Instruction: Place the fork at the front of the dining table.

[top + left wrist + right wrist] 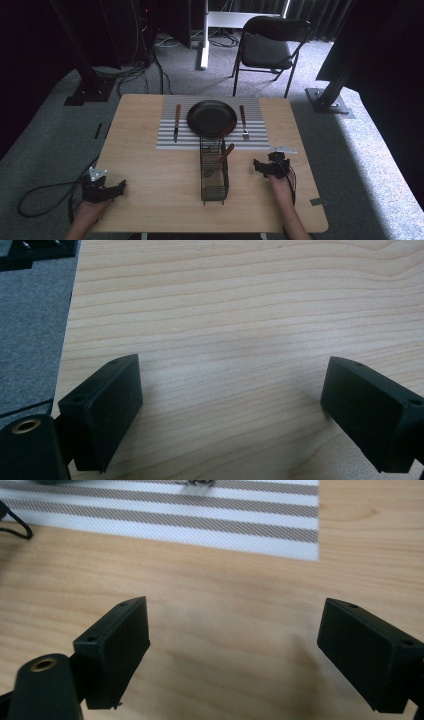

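From the high view, a wooden table (150, 200) carries a striped placemat (167, 142) at its far side, with a black plate (211, 117) in the middle of it, a knife (176, 123) to the plate's left and a fork (243, 122) to its right. Just in front of the mat stands a wire basket (215, 190) with two wooden-handled utensils (223, 155) leaning out toward the plate. The left gripper (120, 186) rests near the table's front left corner, well apart from the basket. The right gripper (256, 166) sits just right of the basket, nearer to it, pointing toward it.

The left gripper view adds what the high one cannot settle: the jaws of the left gripper (227, 402) stand wide apart with nothing but bare wood between them, and grey carpet (30, 335) lies past the table edge.

The right gripper view shows the right gripper (232, 647) likewise spread and empty over bare wood, with the mat's corner (280, 535) ahead of it.
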A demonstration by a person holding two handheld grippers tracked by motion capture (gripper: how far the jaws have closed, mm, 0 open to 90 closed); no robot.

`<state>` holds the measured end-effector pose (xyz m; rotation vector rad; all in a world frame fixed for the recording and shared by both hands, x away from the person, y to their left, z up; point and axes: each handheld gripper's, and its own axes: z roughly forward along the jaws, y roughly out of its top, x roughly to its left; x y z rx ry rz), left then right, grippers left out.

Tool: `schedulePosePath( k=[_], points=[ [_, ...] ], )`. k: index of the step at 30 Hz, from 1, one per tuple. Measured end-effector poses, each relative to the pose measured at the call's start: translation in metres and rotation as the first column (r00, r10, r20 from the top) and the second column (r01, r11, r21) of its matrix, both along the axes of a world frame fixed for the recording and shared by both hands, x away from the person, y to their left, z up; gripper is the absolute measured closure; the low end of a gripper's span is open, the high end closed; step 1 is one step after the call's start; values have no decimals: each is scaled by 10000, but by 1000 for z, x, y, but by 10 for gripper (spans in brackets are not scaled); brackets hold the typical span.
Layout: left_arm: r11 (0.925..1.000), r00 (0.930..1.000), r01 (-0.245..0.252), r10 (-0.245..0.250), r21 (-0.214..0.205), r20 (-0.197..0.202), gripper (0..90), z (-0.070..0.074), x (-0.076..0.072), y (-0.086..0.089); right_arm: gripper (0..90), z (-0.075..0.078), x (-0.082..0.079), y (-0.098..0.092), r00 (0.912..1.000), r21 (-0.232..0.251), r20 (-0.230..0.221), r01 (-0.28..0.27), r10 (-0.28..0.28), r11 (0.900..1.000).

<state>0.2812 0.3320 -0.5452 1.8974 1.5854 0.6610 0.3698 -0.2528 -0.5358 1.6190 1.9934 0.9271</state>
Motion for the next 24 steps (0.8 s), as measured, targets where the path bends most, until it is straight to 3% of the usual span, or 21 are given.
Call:
schedulePosePath(
  k=[8, 24],
  points=[
    [10000, 10000, 0, 0, -1, 2, 96, 0, 0, 0, 128, -1, -21, -13, 9995, -369, 248, 187, -178, 9991],
    [10000, 10000, -1, 1, 2, 2, 96, 0, 0, 0, 128, -3, -54, -40, 9961, -546, 484, 767, -741, 9956]
  ],
)
